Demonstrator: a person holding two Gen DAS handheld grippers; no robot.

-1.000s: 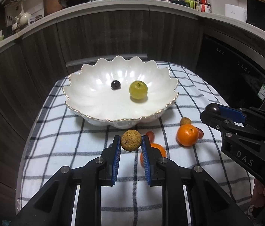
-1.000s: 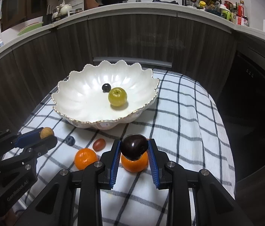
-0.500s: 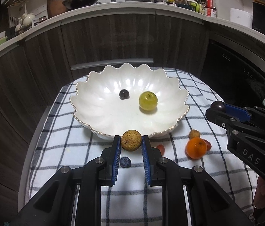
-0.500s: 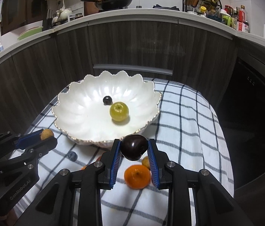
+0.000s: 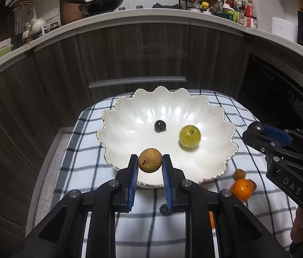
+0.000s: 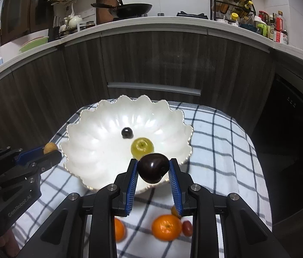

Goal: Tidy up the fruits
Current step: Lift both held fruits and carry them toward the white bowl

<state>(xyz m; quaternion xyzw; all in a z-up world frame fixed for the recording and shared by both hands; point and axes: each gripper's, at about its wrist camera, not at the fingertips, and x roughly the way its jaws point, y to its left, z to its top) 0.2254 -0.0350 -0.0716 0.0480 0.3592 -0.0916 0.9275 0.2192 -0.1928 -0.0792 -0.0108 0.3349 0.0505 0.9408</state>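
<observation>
- The left gripper (image 5: 150, 161) has its fingers (image 5: 133, 172) closed on a small brown fruit (image 5: 150, 160), pinched from both sides at the tips, clear of the checked cloth (image 5: 82, 150) on the tabletop.
- The right gripper (image 6: 153, 167) has its fingers (image 6: 132, 178) closed on a dark purple fruit (image 6: 152, 168), likewise held at the tips and off the cloth.
- The relation that matters is bowl against held fruit: the white scalloped bowl (image 5: 129, 129) lies straight ahead of and below both grippers. In the left wrist view the brown fruit shows over the bowl's near rim; in the right wrist view the dark fruit also overlaps the near rim.
- Both hands look about equally near the bowl, the left by its left side, the right by its right side, so either could release first.
- Neither fruit has a clear long axis; both are roundish and would likely roll toward the bowl's middle.
- A green fruit (image 5: 189, 135) and a small dark berry (image 5: 160, 126) already lie in the bowl, apart from each other.
- An orange (image 6: 166, 227), a second orange (image 6: 119, 229), a red grape (image 6: 187, 228) and another small brown fruit (image 5: 239, 174) remain on the cloth near the bowl's front.
</observation>
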